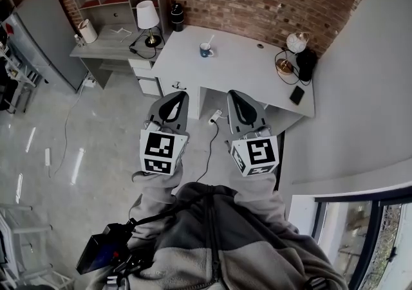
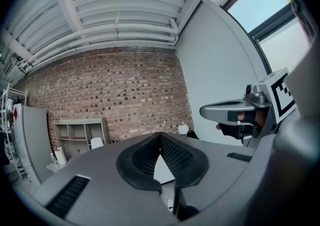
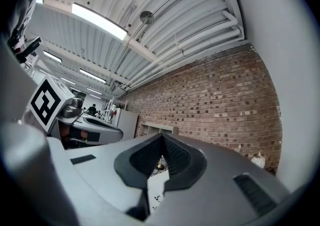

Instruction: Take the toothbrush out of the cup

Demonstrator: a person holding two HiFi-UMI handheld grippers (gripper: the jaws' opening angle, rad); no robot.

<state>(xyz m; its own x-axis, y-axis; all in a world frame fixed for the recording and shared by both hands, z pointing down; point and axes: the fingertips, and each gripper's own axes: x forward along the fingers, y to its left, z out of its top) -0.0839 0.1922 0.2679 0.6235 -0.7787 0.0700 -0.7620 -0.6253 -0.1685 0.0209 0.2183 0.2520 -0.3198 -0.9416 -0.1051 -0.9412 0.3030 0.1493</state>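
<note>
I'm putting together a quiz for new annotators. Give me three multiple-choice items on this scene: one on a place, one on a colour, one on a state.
1. Where does the small blue cup holding the pale toothbrush stand?
A. on the white rectangular desk
B. on the floor
C. on a shelf

2. What colour is the table lamp's conical shade?
A. black
B. white
C. red

3. How are the left claw and right claw?
A. both shut, empty
B. both wide open
C. left shut on the toothbrush

Answers: A, the cup sits on the desktop; B, the shade shows white; A, each claw's pads meet with nothing between.
</note>
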